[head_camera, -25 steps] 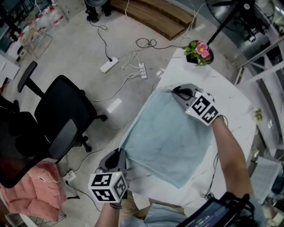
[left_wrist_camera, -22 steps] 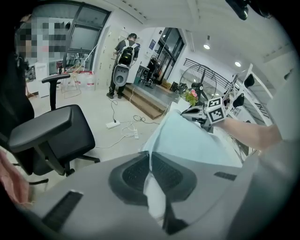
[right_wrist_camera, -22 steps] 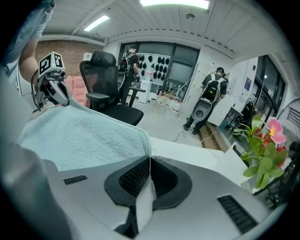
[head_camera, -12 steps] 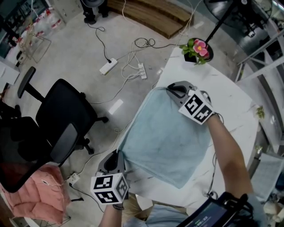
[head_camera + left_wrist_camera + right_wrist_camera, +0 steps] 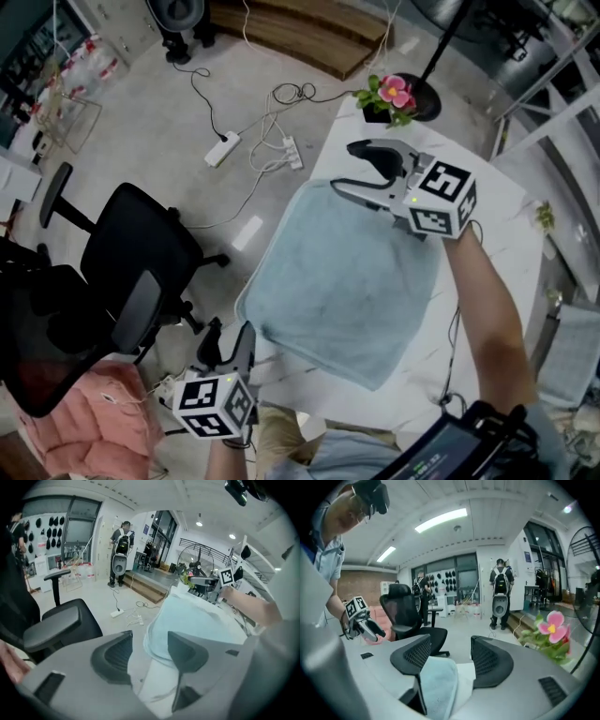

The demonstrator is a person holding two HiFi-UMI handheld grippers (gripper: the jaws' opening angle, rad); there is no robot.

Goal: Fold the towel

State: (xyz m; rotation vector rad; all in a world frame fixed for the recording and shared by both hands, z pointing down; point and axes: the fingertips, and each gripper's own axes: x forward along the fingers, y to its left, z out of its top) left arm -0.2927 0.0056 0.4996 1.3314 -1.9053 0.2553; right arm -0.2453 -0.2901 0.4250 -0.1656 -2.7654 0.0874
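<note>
left gripper (image 5: 228, 336) and right gripper (image 5: 352, 167) have just spread their fingers, releasing the towel (image 5: 337, 281); the right has risen.

The towel (image 5: 342, 291) is pale blue, the bench (image 5: 506, 216) white with faint grey veining. The office chair (image 5: 141, 244) is black, the floor (image 5: 169, 112) grey, the flowers (image 5: 394, 92) pink with green leaves.

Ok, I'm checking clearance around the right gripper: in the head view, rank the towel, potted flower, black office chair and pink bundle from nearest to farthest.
1. Towel, its far corner just under the right gripper.
2. Potted flower, at the table's far end.
3. Black office chair, on the floor at left.
4. Pink bundle, bottom-left corner.
</note>
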